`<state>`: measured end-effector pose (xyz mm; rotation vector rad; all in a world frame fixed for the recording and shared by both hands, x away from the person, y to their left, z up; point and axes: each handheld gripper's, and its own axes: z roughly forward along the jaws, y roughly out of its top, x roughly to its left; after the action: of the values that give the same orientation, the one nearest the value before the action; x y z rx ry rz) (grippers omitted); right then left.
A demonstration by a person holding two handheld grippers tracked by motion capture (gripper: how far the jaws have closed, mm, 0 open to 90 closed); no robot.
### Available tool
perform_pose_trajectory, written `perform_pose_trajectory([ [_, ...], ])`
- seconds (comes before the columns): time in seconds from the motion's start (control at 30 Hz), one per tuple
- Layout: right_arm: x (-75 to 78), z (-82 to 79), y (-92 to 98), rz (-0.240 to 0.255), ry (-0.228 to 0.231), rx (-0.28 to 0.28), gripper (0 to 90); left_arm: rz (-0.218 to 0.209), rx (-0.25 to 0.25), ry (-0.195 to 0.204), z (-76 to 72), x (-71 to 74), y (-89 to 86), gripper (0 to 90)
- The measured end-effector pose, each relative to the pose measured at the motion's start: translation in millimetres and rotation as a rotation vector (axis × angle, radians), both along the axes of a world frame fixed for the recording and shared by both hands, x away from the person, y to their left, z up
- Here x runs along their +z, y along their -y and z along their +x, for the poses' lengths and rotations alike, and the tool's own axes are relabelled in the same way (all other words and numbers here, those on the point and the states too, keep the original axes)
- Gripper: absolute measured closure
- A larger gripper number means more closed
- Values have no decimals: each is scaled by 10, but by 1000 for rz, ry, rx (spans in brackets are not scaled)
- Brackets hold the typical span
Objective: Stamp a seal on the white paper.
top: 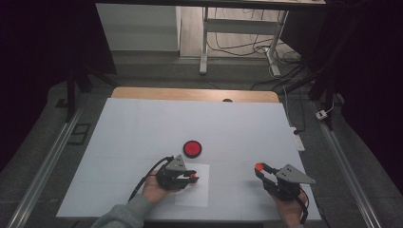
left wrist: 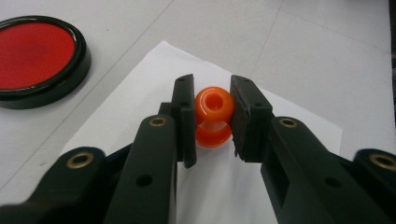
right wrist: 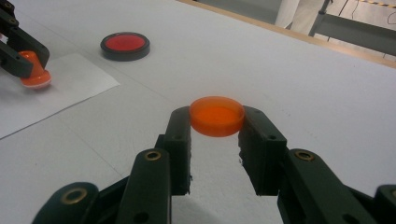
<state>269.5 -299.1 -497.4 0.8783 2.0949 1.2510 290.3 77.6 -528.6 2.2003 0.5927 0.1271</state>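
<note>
Left claw (left wrist: 212,119) grips orange stamp (left wrist: 213,116) over white paper (left wrist: 140,88) | right claw (right wrist: 215,122) clamps orange cap (right wrist: 216,115) | red ink pad (top: 192,148) beyond left claw | white table (top: 142,123), dark room

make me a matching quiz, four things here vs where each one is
Things:
1. orange stamp
2. orange cap
3. red ink pad
4. paper sheet

Places:
A. flat on the table under the left gripper
B. between the right gripper's jaws
C. alone on the table beyond the paper
D. between the left gripper's jaws

Pairs: 1-D, 2-B, 3-C, 4-A
</note>
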Motion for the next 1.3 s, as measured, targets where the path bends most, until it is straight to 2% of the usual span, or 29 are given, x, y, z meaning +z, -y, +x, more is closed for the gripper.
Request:
perform_pose_trajectory([
  [0.63,1,-3,4,0,2,-3,642,32,4,11,-5,-31,12,720],
  [0.73,0,-2,2,-1,2,-2,642,39,1,24,-16,-35,18,720],
  [0.87,4,-5,4,0,4,-3,642,38,-1,22,-16,-40,12,722],
  [1.03,2,-7,3,0,4,-3,642,59,-7,45,-35,-34,26,723],
  [1.2,-2,-8,-5,-4,2,-1,642,53,-6,43,-36,-41,22,724],
  [1.3,0,-10,5,-1,3,-3,642,57,0,62,-62,-50,28,725],
])
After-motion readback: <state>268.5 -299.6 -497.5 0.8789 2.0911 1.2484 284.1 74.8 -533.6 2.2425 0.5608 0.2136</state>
